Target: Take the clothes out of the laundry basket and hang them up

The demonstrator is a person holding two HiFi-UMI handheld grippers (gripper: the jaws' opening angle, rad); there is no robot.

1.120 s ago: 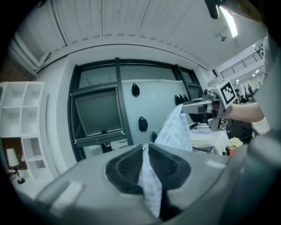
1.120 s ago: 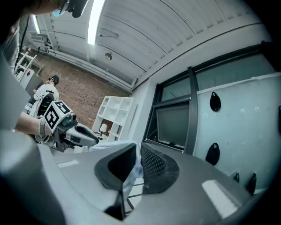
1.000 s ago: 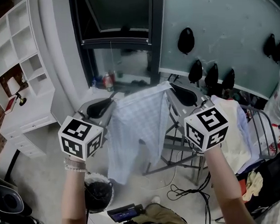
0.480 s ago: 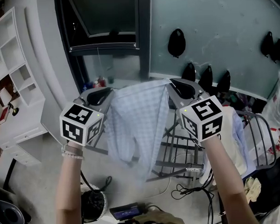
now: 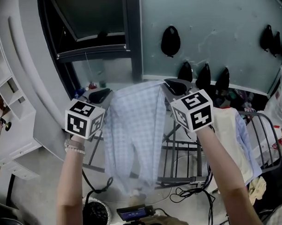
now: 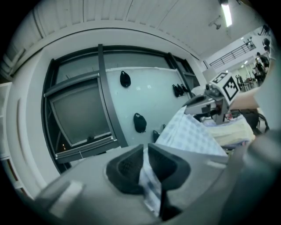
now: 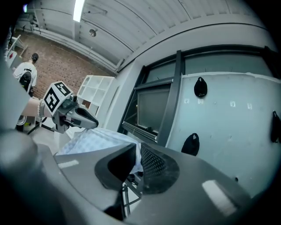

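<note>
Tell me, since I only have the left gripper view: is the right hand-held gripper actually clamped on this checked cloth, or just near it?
Observer: It is clamped. In the right gripper view the right hand-held gripper has its jaws shut on an edge of the checked garment.
Operator: Good. What is below the cloth? My view only looks up at the wall and window.
Observer: In the head view, a metal drying rack stands on the floor below and behind the hanging garment, toward its right side.
</note>
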